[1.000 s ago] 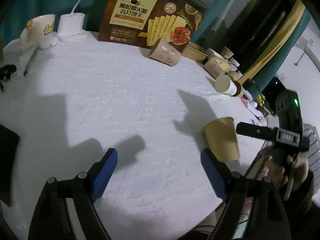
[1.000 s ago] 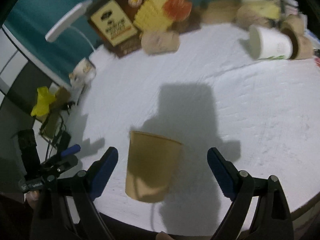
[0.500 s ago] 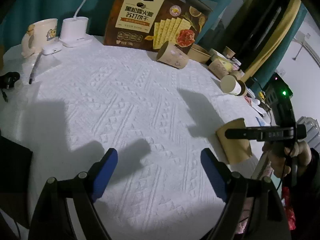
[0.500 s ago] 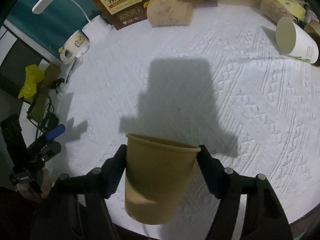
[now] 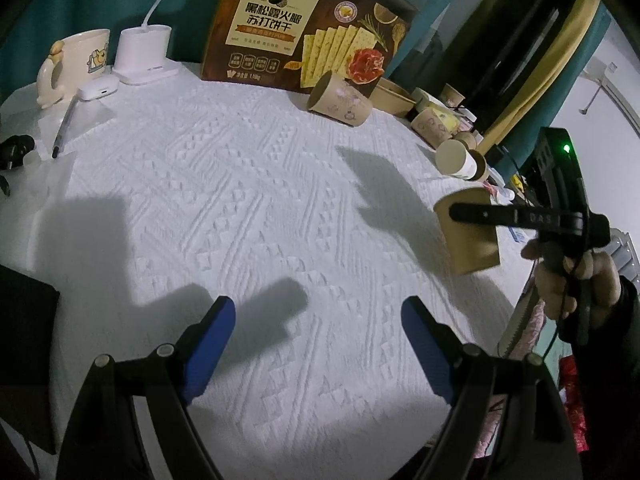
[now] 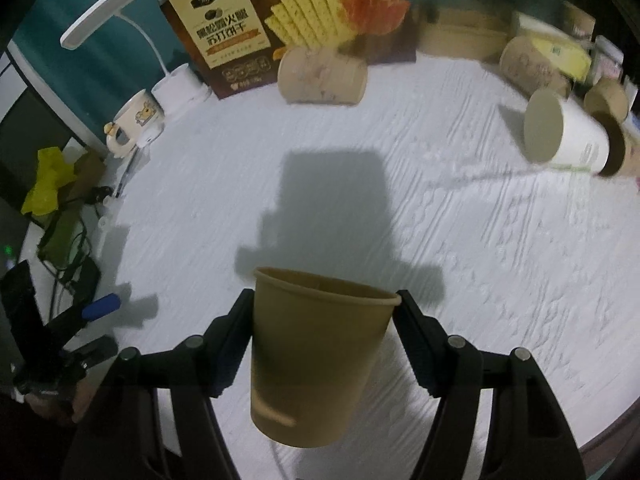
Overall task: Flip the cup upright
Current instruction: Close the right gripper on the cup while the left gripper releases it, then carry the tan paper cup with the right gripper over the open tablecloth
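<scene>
A plain brown paper cup (image 6: pixel 320 364) sits between the black fingers of my right gripper (image 6: pixel 324 300), which is shut on its upper wall just under the rim. The rim points away from the camera and the base toward it. From the left wrist view the same cup (image 5: pixel 472 240) hangs at the right edge of the white cloth, with one finger of the right gripper (image 5: pixel 464 216) across it and a hand (image 5: pixel 576 276) on the handle. My left gripper (image 5: pixel 318 308) stands open over bare cloth, nothing between its blue pads (image 5: pixel 208 340).
A cracker box (image 5: pixel 304 28) stands at the back. A patterned cup (image 5: pixel 340 100) and a white cup (image 5: pixel 456 158) lie on their sides near it, among other cups at the right. A mug (image 5: pixel 76 64), lamp base (image 5: pixel 146 52) and pen (image 5: pixel 62 128) are back left.
The right jaws closed onto the brown cup, which earlier sat loose between them. The cup now rides with the gripper, shifted a little. The left gripper stays open and has hardly moved.
</scene>
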A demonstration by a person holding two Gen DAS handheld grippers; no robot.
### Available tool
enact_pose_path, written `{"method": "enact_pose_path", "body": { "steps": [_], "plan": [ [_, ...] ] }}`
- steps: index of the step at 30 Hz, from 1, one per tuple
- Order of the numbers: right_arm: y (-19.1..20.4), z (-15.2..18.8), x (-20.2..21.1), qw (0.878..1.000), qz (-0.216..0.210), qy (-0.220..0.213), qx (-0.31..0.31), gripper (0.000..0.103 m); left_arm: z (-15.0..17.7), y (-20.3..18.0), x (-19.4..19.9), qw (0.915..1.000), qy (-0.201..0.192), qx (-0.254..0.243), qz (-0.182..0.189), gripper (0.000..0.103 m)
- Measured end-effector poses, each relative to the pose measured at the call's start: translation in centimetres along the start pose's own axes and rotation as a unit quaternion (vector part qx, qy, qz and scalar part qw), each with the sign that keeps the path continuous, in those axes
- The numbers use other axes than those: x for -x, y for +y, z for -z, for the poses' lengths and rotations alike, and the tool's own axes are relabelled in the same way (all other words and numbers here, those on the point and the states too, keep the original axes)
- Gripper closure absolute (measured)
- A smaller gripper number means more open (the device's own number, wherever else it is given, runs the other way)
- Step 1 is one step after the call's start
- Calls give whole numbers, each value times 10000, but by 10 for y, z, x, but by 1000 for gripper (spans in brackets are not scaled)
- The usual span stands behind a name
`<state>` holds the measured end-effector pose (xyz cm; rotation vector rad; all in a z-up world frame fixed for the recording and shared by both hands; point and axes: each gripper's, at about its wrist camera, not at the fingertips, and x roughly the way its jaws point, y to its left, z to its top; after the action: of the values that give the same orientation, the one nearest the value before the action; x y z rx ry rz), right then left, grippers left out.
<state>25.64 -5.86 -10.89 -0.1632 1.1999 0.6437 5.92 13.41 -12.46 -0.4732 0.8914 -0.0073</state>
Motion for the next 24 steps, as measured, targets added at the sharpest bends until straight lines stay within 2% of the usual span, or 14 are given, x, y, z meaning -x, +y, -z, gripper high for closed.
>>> {"method": "enact_pose_path", "body": {
  "steps": [6, 8, 13, 19, 24],
  "plan": [
    [7, -16, 6, 9965, 511, -565, 333, 36, 1, 0, 5, 10000, -74, 24, -60, 18],
    [11, -18, 7, 9905, 887, -914, 512, 36, 1, 1, 6, 9999, -75, 33, -83, 18],
    [20, -11, 2, 9759, 1321, -1590, 702, 36, 3, 2, 8, 9999, -73, 66, -132, 18],
    [24, 7, -4, 9666, 1404, -2057, 608, 36, 3, 6, 12, 9996, -165, 139, -191, 18],
    [25, 21, 4, 9603, 1243, -2446, 496, 36, 2, 6, 17, 9990, -359, 197, -201, 18]
  ]
}}
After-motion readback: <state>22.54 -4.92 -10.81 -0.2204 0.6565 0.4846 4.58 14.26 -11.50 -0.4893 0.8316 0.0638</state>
